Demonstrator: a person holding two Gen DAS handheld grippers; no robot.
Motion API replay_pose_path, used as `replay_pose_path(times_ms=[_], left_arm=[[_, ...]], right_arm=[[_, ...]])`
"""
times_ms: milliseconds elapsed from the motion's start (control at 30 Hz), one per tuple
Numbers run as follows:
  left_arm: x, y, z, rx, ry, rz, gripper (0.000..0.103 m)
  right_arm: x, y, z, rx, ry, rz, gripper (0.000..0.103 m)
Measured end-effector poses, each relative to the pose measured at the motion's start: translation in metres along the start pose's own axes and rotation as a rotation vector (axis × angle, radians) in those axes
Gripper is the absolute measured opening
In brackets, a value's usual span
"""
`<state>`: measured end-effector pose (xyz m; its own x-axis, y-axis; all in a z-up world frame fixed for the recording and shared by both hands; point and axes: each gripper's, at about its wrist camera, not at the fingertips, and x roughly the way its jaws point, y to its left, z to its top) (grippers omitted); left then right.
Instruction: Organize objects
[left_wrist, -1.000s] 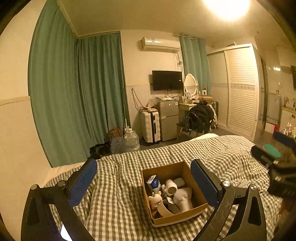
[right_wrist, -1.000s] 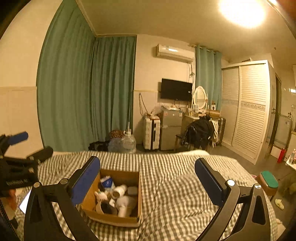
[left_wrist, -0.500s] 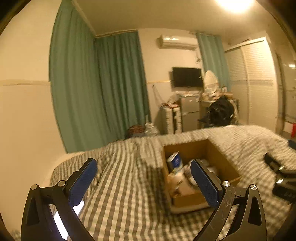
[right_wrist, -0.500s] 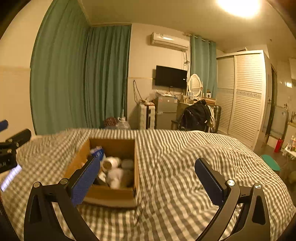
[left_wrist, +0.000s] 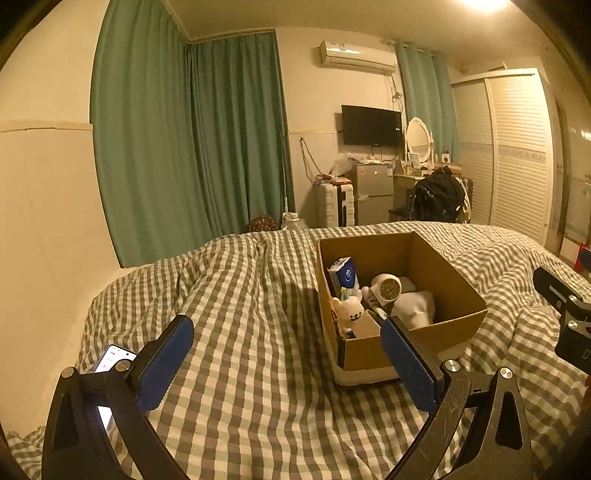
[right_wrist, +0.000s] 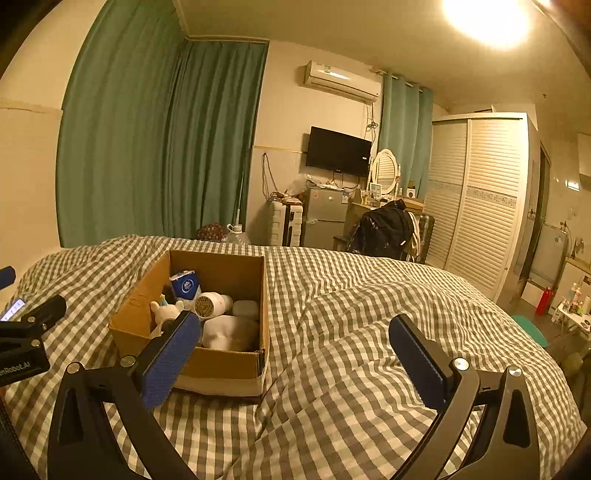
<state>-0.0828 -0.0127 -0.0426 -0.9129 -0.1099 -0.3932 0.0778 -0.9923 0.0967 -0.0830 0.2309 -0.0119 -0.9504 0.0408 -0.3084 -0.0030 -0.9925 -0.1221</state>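
Sitting on the checked bedspread (right_wrist: 351, 332), the cardboard box (right_wrist: 225, 363) holds a plush toy (left_wrist: 349, 314), a blue carton (left_wrist: 343, 275), a white bottle (right_wrist: 212, 303) and soft white cloth (right_wrist: 231, 332). All of it looks light; the plush should squash, so its body is probably the best hold, and the bottle may slip. The left gripper (left_wrist: 286, 363) and right gripper (right_wrist: 293, 360) gape wide, empty. Compared with half a second ago, both sit lower and nearer the box.

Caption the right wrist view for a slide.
Open right gripper hovers over checked bedspread beside a cardboard box of small items.
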Motion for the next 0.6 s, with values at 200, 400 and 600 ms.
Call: replay_pose_path(times_ms=[200, 400, 600], left_arm=[[0.0019, -0.003, 0.0003, 0.013, 0.007, 0.001, 0.103], [0.0048, -0.0024, 0.0001, 0.015, 0.014, 0.0, 0.103], [0.005, -0.0017, 0.0004, 0.009, 0.018, -0.016, 0.103]], right_arm=[[0.0018, -0.0007, -0.0007, 0.005, 0.009, 0.001, 0.103], [0.0041, 0.0013, -0.0021, 0.001, 0.021, 0.003, 0.103], [0.006, 0.0066, -0.0035, -0.02, 0.027, 0.003, 0.103]])
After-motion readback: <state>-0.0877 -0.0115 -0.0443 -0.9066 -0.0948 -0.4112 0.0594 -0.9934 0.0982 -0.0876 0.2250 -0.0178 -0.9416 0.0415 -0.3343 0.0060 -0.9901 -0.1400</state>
